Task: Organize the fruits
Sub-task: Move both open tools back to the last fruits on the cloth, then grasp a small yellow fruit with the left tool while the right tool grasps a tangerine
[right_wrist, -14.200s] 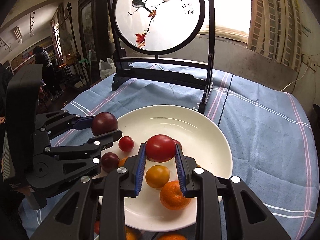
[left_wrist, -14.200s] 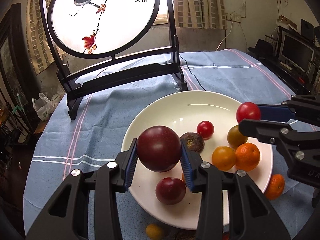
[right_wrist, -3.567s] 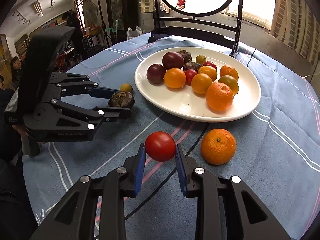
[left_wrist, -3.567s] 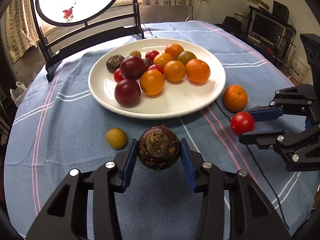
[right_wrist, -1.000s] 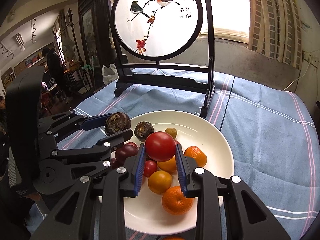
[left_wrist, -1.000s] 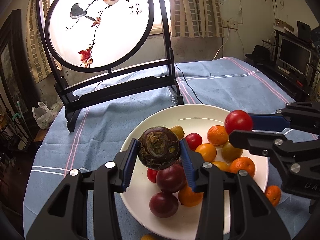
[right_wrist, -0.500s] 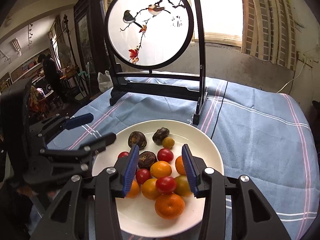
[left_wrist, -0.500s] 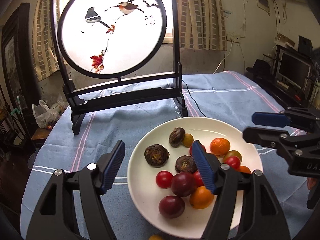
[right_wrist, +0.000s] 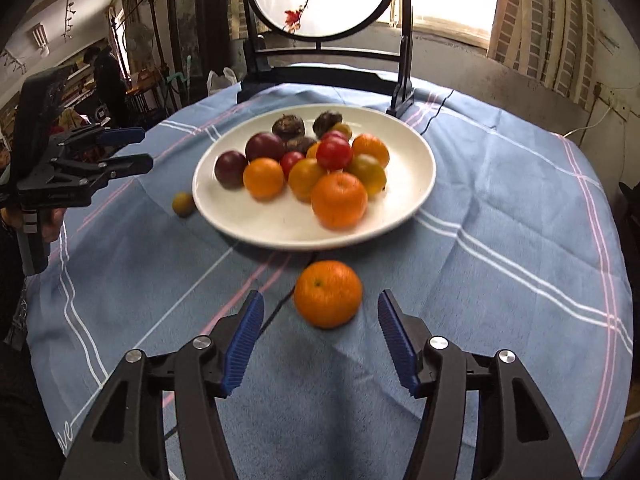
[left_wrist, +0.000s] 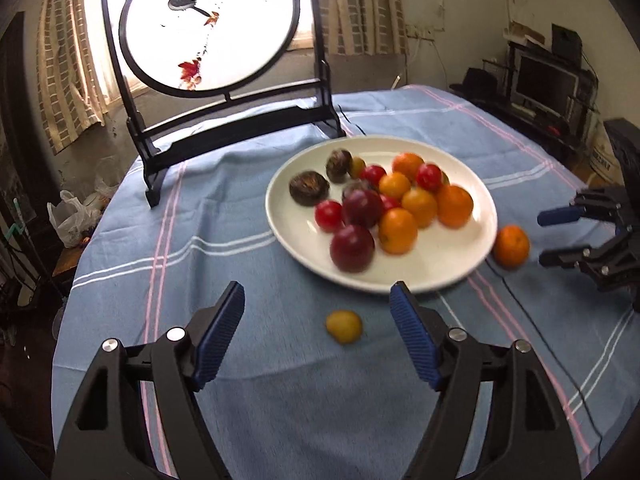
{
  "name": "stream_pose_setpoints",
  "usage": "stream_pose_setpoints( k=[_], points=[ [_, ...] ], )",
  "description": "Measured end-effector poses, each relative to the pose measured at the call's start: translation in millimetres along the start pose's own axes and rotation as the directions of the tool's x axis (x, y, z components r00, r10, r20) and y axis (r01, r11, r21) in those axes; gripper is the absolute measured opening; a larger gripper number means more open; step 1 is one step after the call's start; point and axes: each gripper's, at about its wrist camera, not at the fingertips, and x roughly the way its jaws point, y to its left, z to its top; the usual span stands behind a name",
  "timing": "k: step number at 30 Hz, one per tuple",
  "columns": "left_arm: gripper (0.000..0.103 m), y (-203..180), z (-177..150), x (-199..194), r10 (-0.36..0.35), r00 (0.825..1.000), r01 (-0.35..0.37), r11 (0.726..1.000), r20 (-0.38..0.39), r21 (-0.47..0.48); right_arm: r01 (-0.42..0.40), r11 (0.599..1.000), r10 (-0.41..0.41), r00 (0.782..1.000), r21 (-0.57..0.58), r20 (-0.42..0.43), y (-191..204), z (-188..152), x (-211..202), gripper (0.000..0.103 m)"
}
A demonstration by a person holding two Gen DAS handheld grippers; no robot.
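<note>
Both tongs spread wide, nothing held. Left tongs point(left_wrist: 318, 308) sit low over the near edge of the counter point(left_wrist: 280, 400), lined up on the small yellow fruit point(left_wrist: 344, 326) lying on the cloth just short of the plate point(left_wrist: 436, 276). Right tongs point(right_wrist: 320, 334) bracket the loose orange point(right_wrist: 328, 294), also on the cloth just beside the plate's near rim, pads either side but not touching. My read: these two strays are the last off-plate items, so each hand is set up for its own pick. The rest is piled on the plate mid-counter: oranges, red tomatoes, dark purple fruit, brown husked ones toward the back by the framed bird screen point(left_wrist: 208, 28). Versus half a second ago: both tongs were above the plate, looking down at the pile; they have since pulled back toward the near edge and dropped low. A second ago the left carried a brown husked fruit and the right a red tomato; both are now on the plate.
</note>
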Motion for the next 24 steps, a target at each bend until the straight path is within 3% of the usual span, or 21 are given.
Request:
stream_pose_setpoints(
  k=[5, 9, 10, 11, 14, 19, 21, 23, 24],
  points=[
    [0.073, -9, -23, 1, -0.050, 0.998, 0.050, 0.999, -0.032, 0.005, 0.017, 1.000, -0.017, 0.999, 0.000, -0.028, 4, 1, 19, 0.060],
    [0.073, -9, -26, 12, -0.050, 0.996, 0.049, 0.999, -0.069, -0.012, 0.036, 0.999, -0.035, 0.998, 0.012, -0.059, 4, 9, 36, 0.060],
    [0.073, -11, -26, 16, -0.050, 0.996, 0.049, 0.999, -0.078, -0.014, 0.031, 0.999, -0.030, 0.997, 0.007, -0.069, 5, 9, 40, 0.048],
    [0.073, -12, -25, 20, -0.048, 0.995, 0.047, 0.999, -0.087, -0.013, 0.048, 0.999, -0.047, 0.996, 0.002, -0.076, 6, 9, 43, 0.043],
    [0.073, -17, -19, 34, -0.042, 0.994, 0.041, 0.999, -0.105, -0.012, 0.051, 0.999, -0.052, 0.996, -0.010, -0.067, 8, 8, 37, 0.043],
    [0.042, -18, -11, 59, -0.055, 0.985, 0.050, 0.998, -0.163, -0.035, 0.032, 0.999, -0.032, 0.999, 0.000, -0.027, 5, 4, 14, 0.043],
    [0.039, -16, -11, 67, -0.047, 0.982, 0.037, 0.998, -0.181, -0.058, 0.015, 1.000, -0.015, 1.000, 0.008, -0.017, 2, 4, 7, 0.043],
    [0.026, -11, -11, 69, -0.057, 0.981, 0.042, 0.996, -0.186, -0.084, 0.015, 1.000, -0.015, 1.000, 0.010, -0.008, 2, 3, 3, 0.043],
    [0.025, -9, -11, 68, -0.070, 0.980, 0.053, 0.994, -0.187, -0.098, 0.012, 1.000, -0.012, 1.000, 0.009, -0.006, 2, 2, 2, 0.043]
  ],
)
